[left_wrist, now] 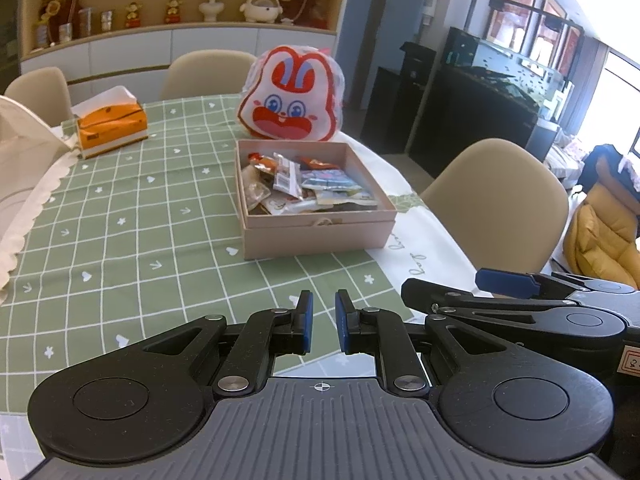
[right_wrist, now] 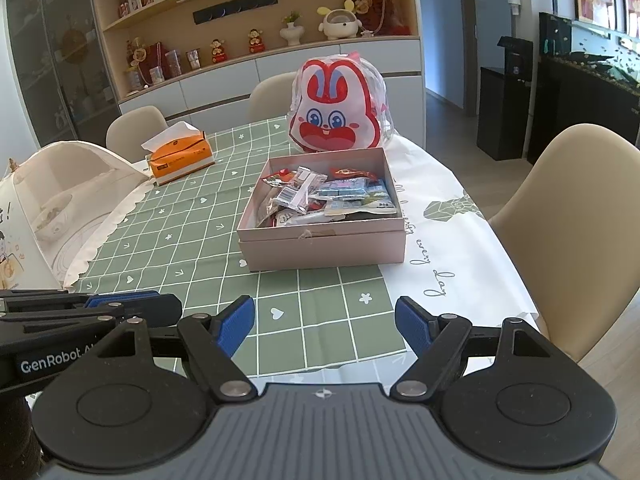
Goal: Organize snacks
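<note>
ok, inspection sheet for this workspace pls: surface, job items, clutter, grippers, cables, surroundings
Surface: table with green grid tablecloth.
Job's things: open pink box full of snack packets; rabbit-print bag right behind it.
Clutter: orange tissue box; mesh food cover over dishes, at the table's left end.
Grippers: left hand-held gripper shut, empty; right hand-held gripper open, empty; both short of the box.
Cables: nothing seen.
Surroundings: beige chairs, shelf of figurines, fish tank.

Both views low over near edge of green-checked cloth-covered worktop (left_wrist: 120,208), angled down, facing wooden display shelf wall (right_wrist: 240,20). Left wrist view slightly left; right wrist view slightly right. Shared: open pink cardboard snack box (left_wrist: 316,236) (right_wrist: 324,246), mid-distance, red-and-white rabbit-face bag (left_wrist: 292,96) (right_wrist: 336,110) behind.
</note>
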### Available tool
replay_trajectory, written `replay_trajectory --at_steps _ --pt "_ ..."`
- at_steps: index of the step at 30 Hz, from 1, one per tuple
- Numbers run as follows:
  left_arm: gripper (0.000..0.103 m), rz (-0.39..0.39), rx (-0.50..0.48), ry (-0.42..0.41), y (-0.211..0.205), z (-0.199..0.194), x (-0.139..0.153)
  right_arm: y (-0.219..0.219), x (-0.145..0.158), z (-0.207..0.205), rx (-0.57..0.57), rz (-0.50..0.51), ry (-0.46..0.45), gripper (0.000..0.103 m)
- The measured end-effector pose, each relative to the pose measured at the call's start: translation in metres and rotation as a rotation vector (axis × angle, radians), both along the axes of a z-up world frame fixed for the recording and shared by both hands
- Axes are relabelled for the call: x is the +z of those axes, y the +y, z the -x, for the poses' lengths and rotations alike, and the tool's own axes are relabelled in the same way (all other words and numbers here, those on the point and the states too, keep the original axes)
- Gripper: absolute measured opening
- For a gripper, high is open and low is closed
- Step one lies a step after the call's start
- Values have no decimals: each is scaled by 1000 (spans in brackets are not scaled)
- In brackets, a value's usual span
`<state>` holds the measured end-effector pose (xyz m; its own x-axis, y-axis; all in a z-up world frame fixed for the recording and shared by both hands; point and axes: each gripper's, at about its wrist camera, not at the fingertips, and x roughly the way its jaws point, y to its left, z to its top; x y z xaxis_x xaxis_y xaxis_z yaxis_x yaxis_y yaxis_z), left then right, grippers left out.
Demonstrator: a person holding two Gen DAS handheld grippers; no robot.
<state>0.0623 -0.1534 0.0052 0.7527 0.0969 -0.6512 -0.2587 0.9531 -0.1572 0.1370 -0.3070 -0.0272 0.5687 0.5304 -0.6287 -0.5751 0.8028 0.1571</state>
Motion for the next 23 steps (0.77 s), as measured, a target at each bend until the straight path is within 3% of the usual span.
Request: replay_trajectory --at_steps 23 --pt "16 -24 1 18 0 -1 -3 1 6 5 -15 -7 -11 78"
